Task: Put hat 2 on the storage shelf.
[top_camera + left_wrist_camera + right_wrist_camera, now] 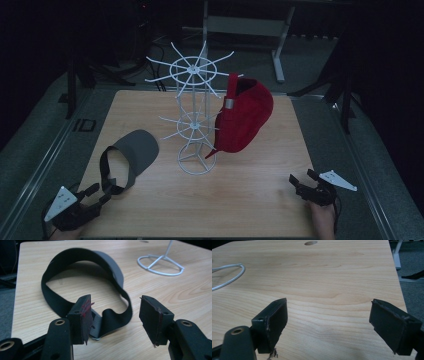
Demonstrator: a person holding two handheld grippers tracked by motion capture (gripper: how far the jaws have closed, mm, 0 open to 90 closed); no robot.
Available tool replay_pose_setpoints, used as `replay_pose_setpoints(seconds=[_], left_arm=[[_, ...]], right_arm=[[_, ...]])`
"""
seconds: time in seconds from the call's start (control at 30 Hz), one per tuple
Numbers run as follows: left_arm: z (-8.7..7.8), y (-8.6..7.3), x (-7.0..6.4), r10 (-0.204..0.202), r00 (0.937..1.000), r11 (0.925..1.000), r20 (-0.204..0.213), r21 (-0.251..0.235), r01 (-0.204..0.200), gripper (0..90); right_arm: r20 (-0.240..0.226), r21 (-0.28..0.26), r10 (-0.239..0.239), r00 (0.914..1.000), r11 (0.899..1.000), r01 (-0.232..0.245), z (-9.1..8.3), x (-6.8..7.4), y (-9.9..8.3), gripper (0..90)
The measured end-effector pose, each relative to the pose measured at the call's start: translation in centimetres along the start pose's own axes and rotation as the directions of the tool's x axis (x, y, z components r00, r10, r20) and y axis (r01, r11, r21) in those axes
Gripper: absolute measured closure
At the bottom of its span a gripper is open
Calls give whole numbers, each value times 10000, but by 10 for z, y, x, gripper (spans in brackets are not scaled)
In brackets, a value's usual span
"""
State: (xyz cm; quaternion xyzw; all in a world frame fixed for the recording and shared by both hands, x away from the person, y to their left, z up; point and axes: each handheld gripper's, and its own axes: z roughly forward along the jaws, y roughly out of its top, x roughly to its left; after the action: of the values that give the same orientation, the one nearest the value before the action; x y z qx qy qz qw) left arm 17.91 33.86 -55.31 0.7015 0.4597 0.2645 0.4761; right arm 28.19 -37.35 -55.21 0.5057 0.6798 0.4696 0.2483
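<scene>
Your left gripper [113,315] has its jaws apart straddling the grey visor's [131,156] strap, left of the white rack [196,120], while your right gripper [328,322] waits open over bare tabletop [250,185].

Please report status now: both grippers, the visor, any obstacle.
Left hand-held gripper open at grey visor strap, not gripping. Right hand-held gripper open over bare table. No obstacle; white rack stands apart.

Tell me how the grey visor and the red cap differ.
The grey visor lies flat on the table; the red cap hangs on the white wire rack. The visor is an open band with no crown; the cap has a full crown. The visor sits by the left tongs; the cap is farther off. Both have brims.
</scene>
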Motion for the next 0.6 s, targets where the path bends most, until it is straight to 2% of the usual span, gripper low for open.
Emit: replay_pose_setpoints(seconds=[0.07,0.13,0.2,0.33,0.4,0.57,0.6], left_arm=[[4,1,3,-50,9999,9998,153,211,46,441],[10,2,5,-125,9997,9991,217,410,116,386],[15,2,7,-336,9989,9973,312,661,315,385],[25,7,7,113,9999,9931,67,1170,-120,378],[29,9,10,21,10000,9913,22,1317,-23,378],[39,9,9,388,9992,9834,-129,1777,-359,378],[41,8,9,354,9992,9822,-168,1850,-317,379]], right_arm=[[-34,-2,27,10000,10000,-27,0,0,0,148],[-95,-27,111,9999,9999,-111,0,-1,0,149],[-98,-41,144,9998,9999,-144,-1,-1,0,149],[-129,-42,162,9998,9999,-163,-1,-1,0,149],[-129,-21,146,9998,9999,-146,-1,-1,0,149],[-158,-28,174,9997,9998,-174,-1,-1,0,149],[-156,-27,171,9997,9998,-172,-1,-1,0,149]])
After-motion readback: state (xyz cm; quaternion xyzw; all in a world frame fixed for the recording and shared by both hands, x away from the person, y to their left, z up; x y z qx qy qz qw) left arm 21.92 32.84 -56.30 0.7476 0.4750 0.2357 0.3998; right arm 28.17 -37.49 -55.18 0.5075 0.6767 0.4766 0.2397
